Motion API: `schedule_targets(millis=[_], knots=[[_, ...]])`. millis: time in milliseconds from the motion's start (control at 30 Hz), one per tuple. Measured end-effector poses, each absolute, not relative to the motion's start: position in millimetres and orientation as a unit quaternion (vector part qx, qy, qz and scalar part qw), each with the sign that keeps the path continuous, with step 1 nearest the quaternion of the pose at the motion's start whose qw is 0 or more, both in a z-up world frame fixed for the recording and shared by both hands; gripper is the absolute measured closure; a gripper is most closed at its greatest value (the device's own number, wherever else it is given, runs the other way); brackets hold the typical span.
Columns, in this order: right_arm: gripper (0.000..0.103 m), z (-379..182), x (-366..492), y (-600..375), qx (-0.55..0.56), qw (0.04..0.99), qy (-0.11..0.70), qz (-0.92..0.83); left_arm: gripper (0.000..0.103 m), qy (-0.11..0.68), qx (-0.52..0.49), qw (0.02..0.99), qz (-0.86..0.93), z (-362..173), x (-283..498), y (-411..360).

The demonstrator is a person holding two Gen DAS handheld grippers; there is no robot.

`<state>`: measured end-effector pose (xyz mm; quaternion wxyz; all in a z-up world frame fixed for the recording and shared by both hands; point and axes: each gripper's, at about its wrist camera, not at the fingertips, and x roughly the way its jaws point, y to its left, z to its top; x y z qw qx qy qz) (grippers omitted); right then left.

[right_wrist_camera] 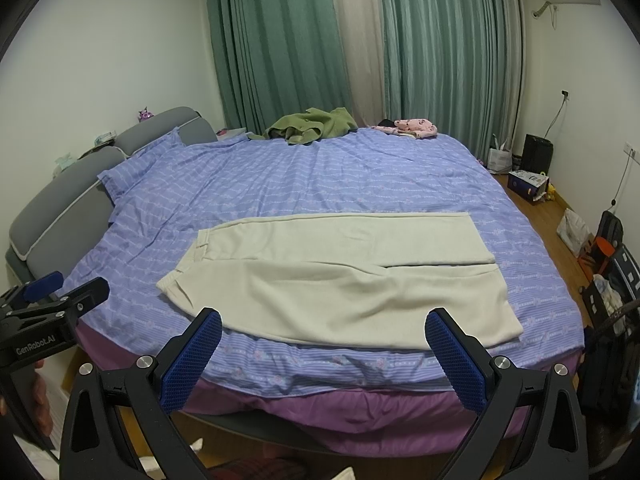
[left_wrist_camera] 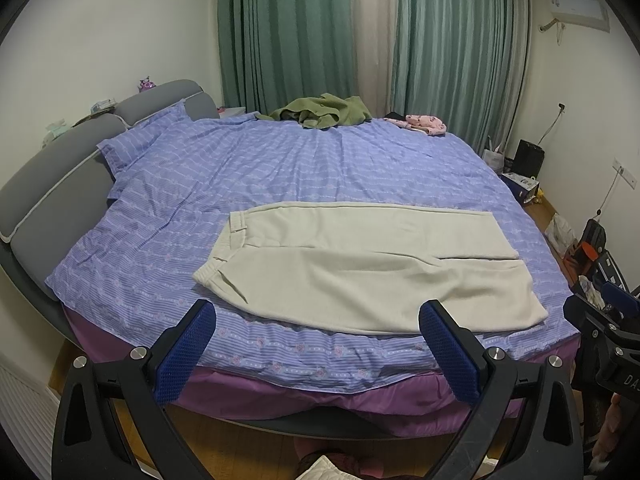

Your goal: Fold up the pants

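Cream pants (left_wrist_camera: 360, 264) (right_wrist_camera: 340, 276) lie flat on the bed near its front edge, waistband to the left, the two legs side by side with cuffs to the right. My left gripper (left_wrist_camera: 318, 316) hovers open in front of the bed edge, its blue pads (left_wrist_camera: 188, 352) apart and nothing between them. My right gripper (right_wrist_camera: 324, 320) is likewise open short of the pants' near leg, empty. The left gripper (right_wrist_camera: 52, 300) shows at the left edge of the right wrist view, held by a hand.
The bed has a purple-blue striped cover (left_wrist_camera: 280, 168) and a grey headboard (left_wrist_camera: 48, 184) at left. A green garment (left_wrist_camera: 320, 110) and a pink one (left_wrist_camera: 426, 123) lie at the far edge. Boxes, bags and a black case (right_wrist_camera: 538, 152) stand on the floor at right.
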<state>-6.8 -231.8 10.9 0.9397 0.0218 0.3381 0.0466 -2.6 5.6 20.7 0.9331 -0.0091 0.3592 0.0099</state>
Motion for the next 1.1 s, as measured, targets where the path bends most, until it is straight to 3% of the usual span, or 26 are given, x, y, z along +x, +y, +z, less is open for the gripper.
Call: schedule_targets(millis=[1100], knots=[[0.000, 1, 8, -202, 0.004, 0.931, 0.359, 0.056, 0.000, 0.373, -0.028, 0.927, 0.019, 4, 9, 39]])
